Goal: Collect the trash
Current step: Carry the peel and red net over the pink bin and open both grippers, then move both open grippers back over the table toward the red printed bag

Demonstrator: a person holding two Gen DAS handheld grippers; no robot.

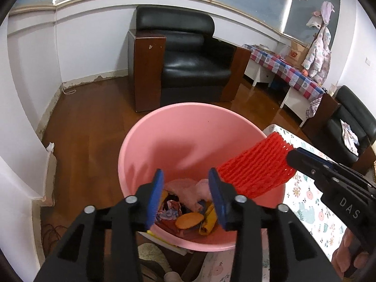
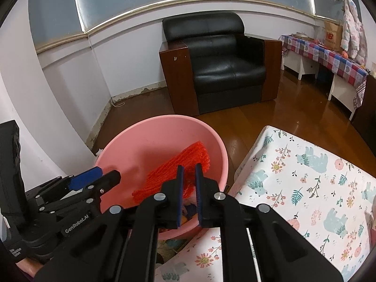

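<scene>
Over the pink basin (image 1: 141, 145), right tongs (image 2: 189, 176) pinch red foam netting (image 1: 253, 166); left tongs (image 1: 185, 183) wide.

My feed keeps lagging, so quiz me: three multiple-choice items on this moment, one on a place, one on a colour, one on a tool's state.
1. Where is the red foam net?
A. flat on the floor
B. over the pink basin, held by the right tool
C. on the armchair seat

2. What colour is the basin that holds the trash?
A. pink
B. green
C. white

3. How is the left tool?
A. shut on the net
B. shut on the basin's rim
C. open, holding nothing

Answers:
1 B: the right tool pinches the net's near end and the rest hangs above the basin's inside.
2 A: its wall and rim are pink in both views.
3 C: its blue pads stand apart, with the trash at the basin's bottom visible between them.
</scene>
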